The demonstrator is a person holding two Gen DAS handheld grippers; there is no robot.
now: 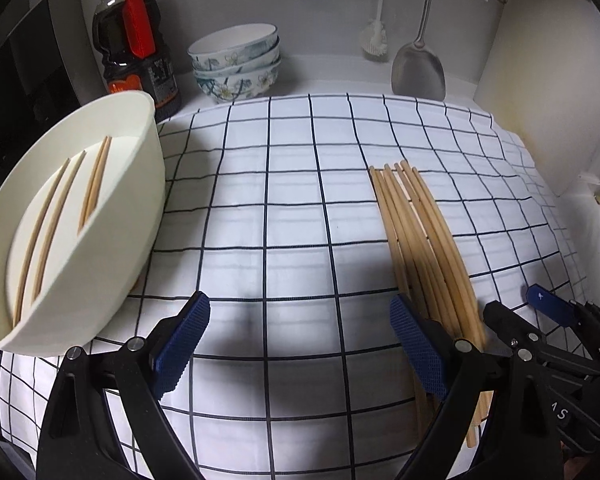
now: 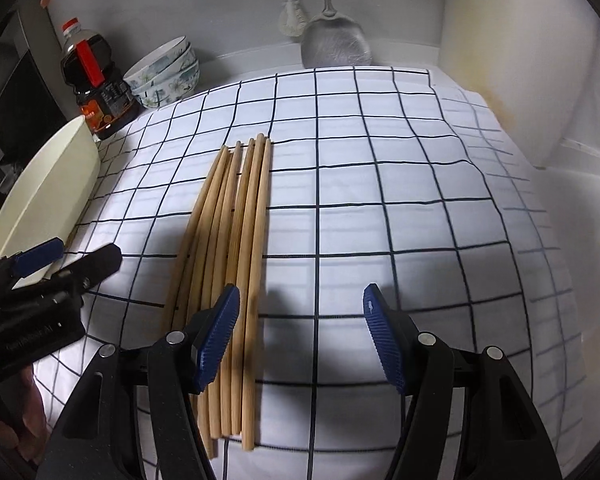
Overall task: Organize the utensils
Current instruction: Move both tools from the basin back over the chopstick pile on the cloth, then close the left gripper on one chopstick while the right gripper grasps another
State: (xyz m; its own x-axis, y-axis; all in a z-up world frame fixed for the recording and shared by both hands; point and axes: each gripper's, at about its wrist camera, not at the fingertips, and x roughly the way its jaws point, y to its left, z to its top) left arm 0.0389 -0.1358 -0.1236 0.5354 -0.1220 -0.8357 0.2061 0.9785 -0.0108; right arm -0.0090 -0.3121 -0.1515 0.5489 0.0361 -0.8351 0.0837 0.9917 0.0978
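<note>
A white cloth [image 1: 292, 240] with a dark grid pattern covers the counter, creased in soft ridges, with grey-white walls behind. Far left of the left gripper [image 1: 300, 344] lies a smooth cream oval tub [image 1: 112, 248] tipped on its side, four slim wooden chopsticks [image 1: 48, 232] inside it; its lower rim is cut off by the frame edge. Beyond it stand a dark sauce bottle [image 1: 136, 52] with a red handle and a stack of floral bowls [image 1: 236, 64]. The left gripper's ribbed blue pads [image 1: 182, 344] stand wide apart over bare cloth, holding nothing. Just past its right pad lies a bundle of round bamboo chopsticks [image 2: 236, 248], their near ends hidden under the fingers. The right gripper [image 2: 300, 336] is likewise spread and empty, its left pad above the bundle; whether it touches is unclear. Far ahead, a steel spatula [image 2: 336, 44] and a white brush [image 1: 374, 40] hang blurred.
</note>
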